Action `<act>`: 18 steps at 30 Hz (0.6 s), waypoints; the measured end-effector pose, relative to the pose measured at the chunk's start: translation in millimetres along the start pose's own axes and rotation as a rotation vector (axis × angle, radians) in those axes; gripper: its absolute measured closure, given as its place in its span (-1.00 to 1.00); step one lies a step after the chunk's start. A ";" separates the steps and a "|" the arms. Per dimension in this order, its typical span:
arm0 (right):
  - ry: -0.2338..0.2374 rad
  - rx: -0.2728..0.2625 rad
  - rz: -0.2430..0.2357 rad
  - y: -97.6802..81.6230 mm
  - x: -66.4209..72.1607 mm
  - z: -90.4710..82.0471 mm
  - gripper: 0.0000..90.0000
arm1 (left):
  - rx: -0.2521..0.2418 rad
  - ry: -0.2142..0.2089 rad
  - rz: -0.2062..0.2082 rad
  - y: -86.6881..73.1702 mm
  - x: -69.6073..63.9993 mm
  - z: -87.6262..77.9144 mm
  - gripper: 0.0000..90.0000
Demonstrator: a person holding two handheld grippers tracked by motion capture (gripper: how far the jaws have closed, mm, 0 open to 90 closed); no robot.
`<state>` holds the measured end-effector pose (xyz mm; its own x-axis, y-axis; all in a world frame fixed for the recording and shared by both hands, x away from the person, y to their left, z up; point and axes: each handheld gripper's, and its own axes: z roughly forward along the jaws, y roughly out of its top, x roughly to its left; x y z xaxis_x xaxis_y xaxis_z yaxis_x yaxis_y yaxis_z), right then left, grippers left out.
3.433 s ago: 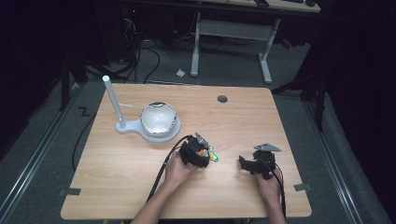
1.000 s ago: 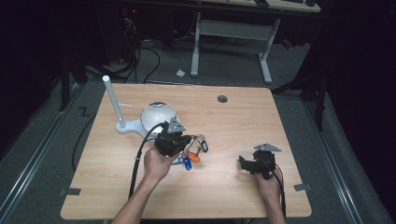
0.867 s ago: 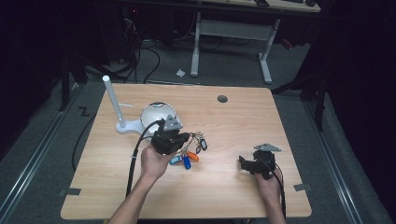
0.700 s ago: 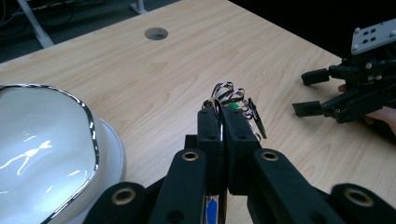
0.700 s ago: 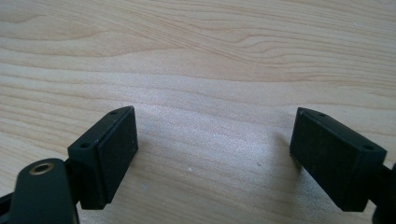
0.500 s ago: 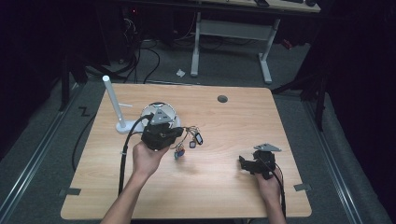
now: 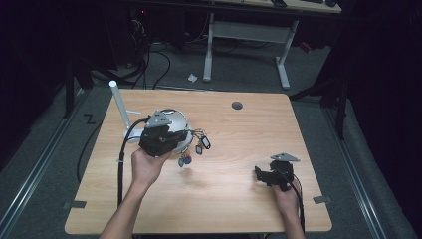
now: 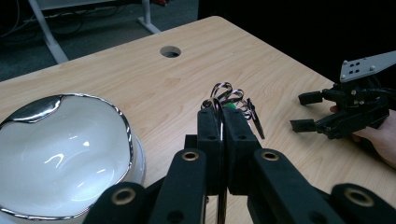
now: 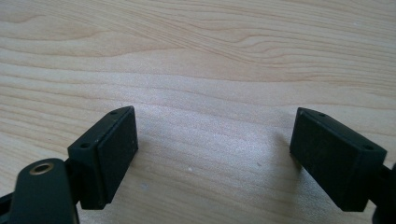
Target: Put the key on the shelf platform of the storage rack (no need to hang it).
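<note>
From where I sit, my left gripper [image 7: 175, 141] has its jaws pressed together on the bunch of keys [image 7: 193, 149], pinching it by the wire rings at the top. In the left gripper view those rings [image 8: 227, 95] fan out just past the jaw tips, with a speck of green among them. The bunch hangs clear of the worktop [image 7: 234, 199] – its shadow sits on the wood below it – so its long axis runs roughly top to bottom, rings up at the jaws, tags pointing down. In the high view the tags spread a little: a dark one [image 7: 205, 143] out to the right, a blue one [image 7: 187, 160] lowest (the finer details are too small for me to read).

The bunch is just beside the white dome [image 8: 60, 149] with its chrome rim, on the dome's right as the high view has it; whether they touch I cannot tell. A white post [image 7: 119, 102] stands behind the dome.

My right gripper [image 7: 263, 174] rests low on the worktop near its right front – well apart from the keys – jaws spread wide, with bare wood between them in its own view [image 9: 210, 149].
</note>
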<state>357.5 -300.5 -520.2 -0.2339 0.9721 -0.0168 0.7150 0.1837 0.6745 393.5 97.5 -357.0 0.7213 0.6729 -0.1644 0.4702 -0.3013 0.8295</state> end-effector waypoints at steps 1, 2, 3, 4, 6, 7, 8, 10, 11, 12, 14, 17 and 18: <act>0.000 0.000 0.000 0.0 0.0 0.0 -0.66 | -0.003 -0.001 -0.003 -0.1 0.9 -1.1 0.93; 0.000 0.000 0.000 0.0 0.0 0.0 -0.66 | -0.003 -0.001 -0.006 0.0 1.9 -2.3 0.93; 0.000 0.000 0.000 0.0 0.0 0.0 -0.66 | -0.003 0.000 -0.009 0.2 2.9 -3.8 0.93; 0.000 0.000 0.000 0.0 0.0 0.0 -0.66 | -0.007 0.002 -0.012 0.5 4.0 -5.3 0.93; 0.000 0.000 0.000 0.0 0.0 0.0 -0.66 | -0.016 0.006 -0.017 2.0 5.8 -8.8 0.93; 0.000 0.000 0.000 0.0 0.0 0.0 -0.66 | -0.023 0.007 -0.019 3.0 6.8 -10.5 0.92; 0.000 0.000 0.000 0.0 0.0 0.0 -0.66 | -0.029 0.007 -0.020 4.1 7.9 -12.6 0.92; 0.000 0.000 0.000 0.0 0.0 0.0 -0.66 | -0.042 0.007 -0.025 6.4 9.8 -16.7 0.92; 0.000 0.000 0.000 0.0 0.0 0.0 -0.66 | -0.046 0.007 -0.026 7.6 10.9 -18.5 0.92; 0.000 0.000 0.000 0.0 0.0 0.0 -0.66 | -0.050 0.008 -0.030 8.6 12.2 -20.1 0.92; 0.000 0.000 0.000 0.0 0.0 0.0 -0.66 | -0.046 0.013 -0.031 10.4 14.5 -22.5 0.92; 0.000 0.000 0.000 0.0 0.0 0.0 -0.66 | -0.042 0.024 -0.028 12.7 16.9 -25.3 0.92; 0.000 0.000 0.000 0.0 0.0 0.0 -0.66 | -0.045 0.027 -0.028 13.5 17.8 -26.0 0.92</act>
<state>357.5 -300.6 -520.2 -0.2343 0.9720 -0.0170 0.7148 0.1841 0.6746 399.4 122.9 -334.9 0.6937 0.6990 -0.1738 0.4662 -0.2517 0.8481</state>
